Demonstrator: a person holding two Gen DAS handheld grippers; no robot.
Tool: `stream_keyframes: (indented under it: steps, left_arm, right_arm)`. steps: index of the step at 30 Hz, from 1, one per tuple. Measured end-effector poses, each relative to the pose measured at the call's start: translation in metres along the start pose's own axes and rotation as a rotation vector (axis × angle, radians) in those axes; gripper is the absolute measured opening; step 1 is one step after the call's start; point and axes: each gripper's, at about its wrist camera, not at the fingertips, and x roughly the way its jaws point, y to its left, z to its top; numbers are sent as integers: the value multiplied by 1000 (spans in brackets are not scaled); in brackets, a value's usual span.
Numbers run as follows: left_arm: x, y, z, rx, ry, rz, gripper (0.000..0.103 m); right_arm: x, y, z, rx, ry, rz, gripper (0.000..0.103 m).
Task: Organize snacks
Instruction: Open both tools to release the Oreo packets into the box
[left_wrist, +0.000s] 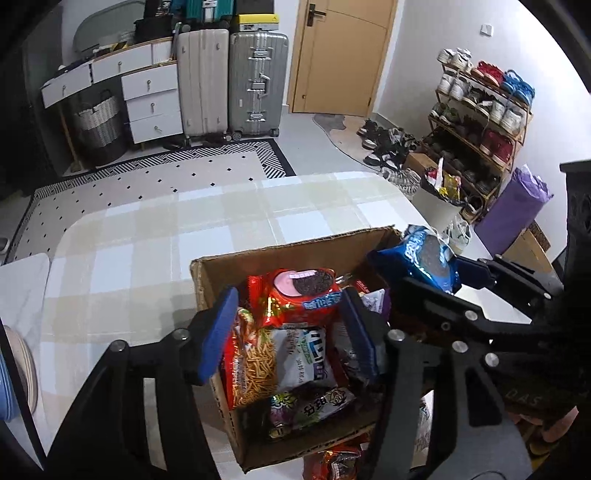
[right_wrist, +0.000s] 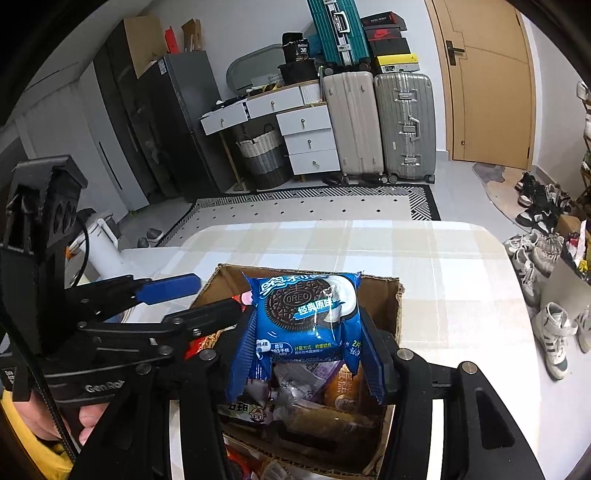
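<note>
Checked cloth covers the table (left_wrist: 155, 236), where a cardboard box (left_wrist: 288, 251) of snacks fills lower centre. Left gripper (left_wrist: 284, 328) stands apart around a red Oreo pack (left_wrist: 299, 295) lying in the box. Right gripper (right_wrist: 310, 350) clamps a blue Oreo pack (right_wrist: 306, 314) above it.

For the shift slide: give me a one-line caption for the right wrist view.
Right tongs hold a blue Oreo pack over the cardboard box of snacks, with the left tongs alongside.

Two wrist fisheyes, close above the cardboard box (left_wrist: 295, 251), angled down toward the shared door (right_wrist: 487, 85).
</note>
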Motion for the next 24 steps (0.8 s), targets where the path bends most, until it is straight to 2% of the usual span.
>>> stream_keyframes:
  steps: [2, 3, 4, 6, 10, 24]
  left_arm:
    - [-3, 3, 0, -5, -3, -5, 59]
    - [-5, 3, -1, -2, -1, 20, 64]
    - [-7, 4, -1, -3, -3, 36, 64]
    - [-14, 6, -3, -16, -23, 18, 64]
    - [-23, 8, -7, -18, -29, 36, 64]
    - [-39, 1, -13, -3, -19, 30, 64]
  right_arm:
    - [2, 0, 0, 3, 7, -2, 53]
    - [2, -1, 0, 3, 8, -8, 53]
    - [2, 0, -1, -4, 7, -13, 53]
    - [1, 3, -2, -22, -3, -16, 53]
    - [1, 7, -3, -33, -10, -16, 53]
    - [-17, 1, -9, -14, -29, -13, 53]
